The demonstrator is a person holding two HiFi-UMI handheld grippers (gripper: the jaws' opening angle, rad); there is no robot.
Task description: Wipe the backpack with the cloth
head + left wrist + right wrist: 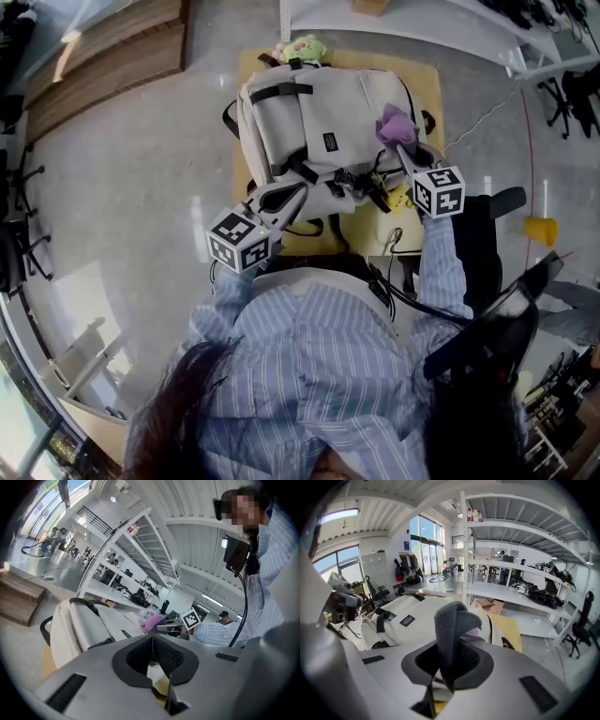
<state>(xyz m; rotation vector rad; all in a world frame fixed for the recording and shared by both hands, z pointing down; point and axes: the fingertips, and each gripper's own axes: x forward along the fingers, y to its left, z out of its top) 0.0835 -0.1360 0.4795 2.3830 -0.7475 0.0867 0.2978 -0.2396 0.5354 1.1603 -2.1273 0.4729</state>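
A cream backpack [319, 122] with black straps lies on a tan tabletop [427, 86]; it also shows in the left gripper view [84, 625] and the right gripper view [405, 616]. My right gripper [399, 147] is shut on a purple cloth [395, 122], held over the pack's right upper corner. Seen along the jaws, the cloth [452, 620] sticks up as a folded grey-purple wad above the right gripper [450, 648]. My left gripper [296, 190] rests at the pack's lower edge beside a black strap. Its pads meet in the left gripper [152, 643], with nothing seen between them.
A green plush toy [302, 47] sits at the table's far edge. White shelving [403, 23] stands behind, wooden steps [103, 56] to the far left. A black office chair [483, 220] and a yellow object [541, 228] are on the right. Black cables and small items [361, 183] lie by the pack's near edge.
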